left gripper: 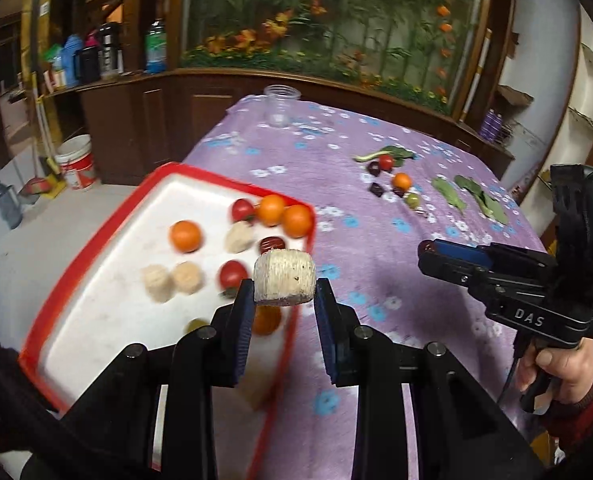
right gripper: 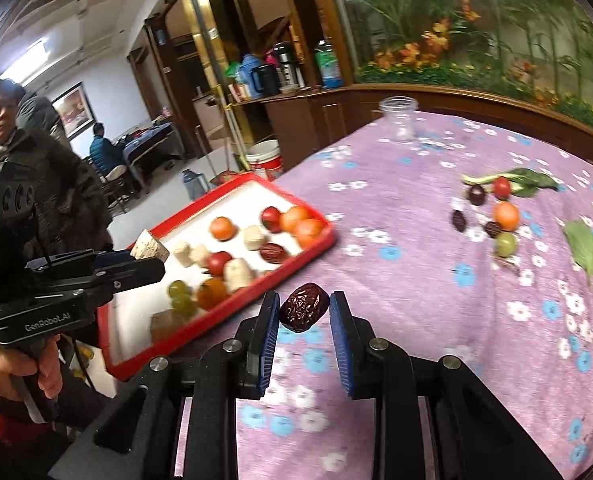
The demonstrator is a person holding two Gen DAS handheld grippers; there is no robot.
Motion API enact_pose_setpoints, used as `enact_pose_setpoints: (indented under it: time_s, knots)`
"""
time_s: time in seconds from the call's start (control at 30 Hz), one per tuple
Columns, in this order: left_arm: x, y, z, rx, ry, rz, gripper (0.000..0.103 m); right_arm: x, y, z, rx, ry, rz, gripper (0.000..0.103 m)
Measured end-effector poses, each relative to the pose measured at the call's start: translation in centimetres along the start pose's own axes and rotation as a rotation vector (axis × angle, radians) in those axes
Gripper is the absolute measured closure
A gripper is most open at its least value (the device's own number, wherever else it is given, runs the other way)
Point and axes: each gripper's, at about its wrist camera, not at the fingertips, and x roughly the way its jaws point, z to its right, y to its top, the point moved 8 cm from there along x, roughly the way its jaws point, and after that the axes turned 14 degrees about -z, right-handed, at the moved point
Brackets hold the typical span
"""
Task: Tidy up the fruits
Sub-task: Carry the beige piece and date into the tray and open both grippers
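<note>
My left gripper [left gripper: 285,286] is shut on a pale ridged cylinder piece [left gripper: 284,280], held above the near right edge of the red tray [left gripper: 224,183]. The tray's white floor holds oranges [left gripper: 185,236], cherry tomatoes [left gripper: 233,273], pale pieces [left gripper: 238,238] and a red date [left gripper: 272,244]. My right gripper [right gripper: 304,300] is shut on a wrinkled dark red date [right gripper: 304,307] above the purple cloth, right of the tray [right gripper: 224,189]. Each view shows the other gripper [left gripper: 428,249] [right gripper: 148,264]. Loose on the cloth lie an orange [right gripper: 505,216], a tomato [right gripper: 502,187], a green grape [right gripper: 506,244] and dates [right gripper: 459,220].
A clear empty jar [right gripper: 398,120] stands at the cloth's far edge. Green leaves [right gripper: 584,248] lie right of the loose fruit. A white bucket [left gripper: 76,162] sits on the floor beyond the tray. A person [right gripper: 36,168] stands at the left; a dark wooden cabinet [left gripper: 144,120] runs behind.
</note>
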Motion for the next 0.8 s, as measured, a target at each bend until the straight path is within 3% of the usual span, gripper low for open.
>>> enact_pose_setpoints:
  time_s: [0.4, 0.8]
  knots:
    - [0.8, -1.2, -5.9, -0.087, 0.069, -0.026, 0.076, 3.9, 3.0, -6.0, -0.076, 0.079, -0.062, 0.077]
    - [4.1, -0.8, -10.6, -0.149, 0.111, -0.096, 0.076, 10.6, 7.4, -9.1, -0.107, 0.108, -0.138, 0.077]
